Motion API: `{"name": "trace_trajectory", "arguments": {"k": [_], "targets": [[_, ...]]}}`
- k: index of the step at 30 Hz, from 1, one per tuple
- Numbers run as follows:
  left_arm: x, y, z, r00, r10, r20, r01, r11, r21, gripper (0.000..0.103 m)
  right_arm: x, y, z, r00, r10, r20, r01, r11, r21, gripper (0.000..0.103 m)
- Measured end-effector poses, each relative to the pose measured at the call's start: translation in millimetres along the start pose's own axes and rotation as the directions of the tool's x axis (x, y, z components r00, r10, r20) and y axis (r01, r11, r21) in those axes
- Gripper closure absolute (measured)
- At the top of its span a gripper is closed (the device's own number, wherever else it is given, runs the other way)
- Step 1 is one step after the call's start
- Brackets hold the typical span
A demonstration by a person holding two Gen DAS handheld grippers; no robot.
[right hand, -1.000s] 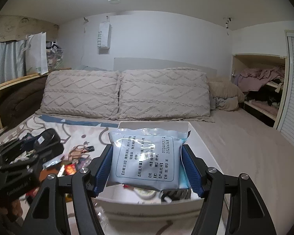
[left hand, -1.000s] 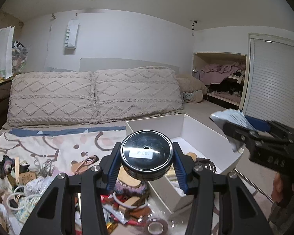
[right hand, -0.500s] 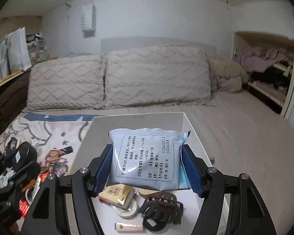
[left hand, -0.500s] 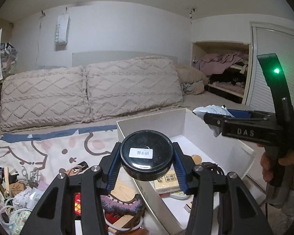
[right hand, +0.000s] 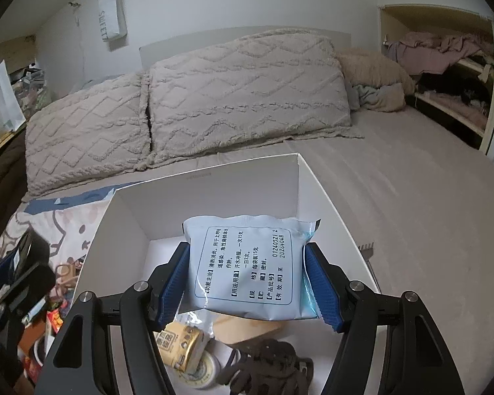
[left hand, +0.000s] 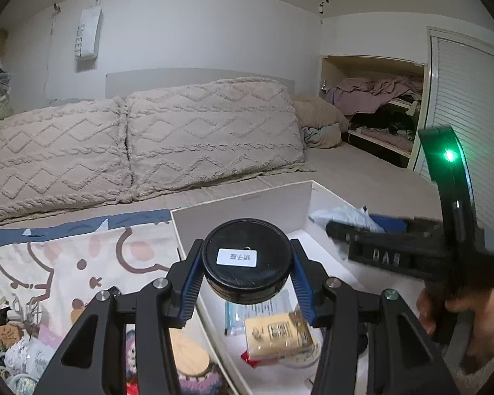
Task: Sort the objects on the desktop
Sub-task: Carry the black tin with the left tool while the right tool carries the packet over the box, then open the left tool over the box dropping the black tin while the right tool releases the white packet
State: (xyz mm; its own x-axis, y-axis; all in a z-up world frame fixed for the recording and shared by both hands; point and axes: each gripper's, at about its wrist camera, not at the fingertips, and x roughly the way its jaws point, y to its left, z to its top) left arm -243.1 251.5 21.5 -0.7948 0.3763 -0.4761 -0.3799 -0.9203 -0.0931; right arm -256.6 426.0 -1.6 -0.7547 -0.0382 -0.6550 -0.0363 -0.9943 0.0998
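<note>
- When you look through your left wrist camera, your left gripper (left hand: 247, 270) has its jaws pressed on both sides of a round black tin (left hand: 247, 265) with a small white label on its lid.
- You hold the tin above the near left wall of the white box (left hand: 240, 207), which sits on the bed (left hand: 362, 168).
- Down in the box you can see a yellow packet (left hand: 278, 332) lying on some papers.
- Left of the box, a pile of small things (left hand: 13, 339) lies on the cartoon blanket (left hand: 82, 256).
- Your right gripper (left hand: 345, 227) reaches in from the right, over the box, with a pale blue pouch (left hand: 342, 215) in its jaws.
- From your right wrist camera, the right gripper (right hand: 247, 273) has its jaws closed on that pale blue pouch (right hand: 247, 263), one blue pad on each side.
- You hold the pouch upright over the middle of the white box (right hand: 214, 194).
- Under it in the box lie a yellow packet (right hand: 182, 345), a roll of tape (right hand: 204, 370), a brown hair claw (right hand: 270, 365) and a tan wooden piece (right hand: 243, 329).
- Your left gripper (right hand: 13, 273) shows at the far left, over the blanket.
</note>
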Motion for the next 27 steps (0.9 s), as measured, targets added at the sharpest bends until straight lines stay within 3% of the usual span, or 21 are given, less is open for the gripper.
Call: {"name": "trace_trajectory", "arguments": {"k": [5, 9, 23, 27], "targets": [[23, 3, 15, 0.999, -0.023, -0.028, 0.023, 1.000, -0.022, 0.054, 2, 1, -2, 1.000, -0.003, 0.003, 0.003, 1.000, 0.000, 0.034], [43, 5, 26, 0.992, -0.083, -0.093, 0.077, 0.995, -0.064, 0.054, 8, -3, -4, 1.000, 0.010, -0.023, -0.009, 1.000, 0.011, 0.034], [104, 3, 20, 0.970, -0.008, -0.241, 0.003, 1.000, -0.022, 0.054, 23, -5, -4, 0.996, 0.024, -0.082, -0.022, 0.999, 0.024, 0.034], [113, 9, 12, 0.961, -0.020, -0.276, 0.010, 0.999, -0.039, 0.054, 30, -2, -4, 0.992, 0.023, -0.123, -0.022, 1.000, 0.012, 0.034]]}}
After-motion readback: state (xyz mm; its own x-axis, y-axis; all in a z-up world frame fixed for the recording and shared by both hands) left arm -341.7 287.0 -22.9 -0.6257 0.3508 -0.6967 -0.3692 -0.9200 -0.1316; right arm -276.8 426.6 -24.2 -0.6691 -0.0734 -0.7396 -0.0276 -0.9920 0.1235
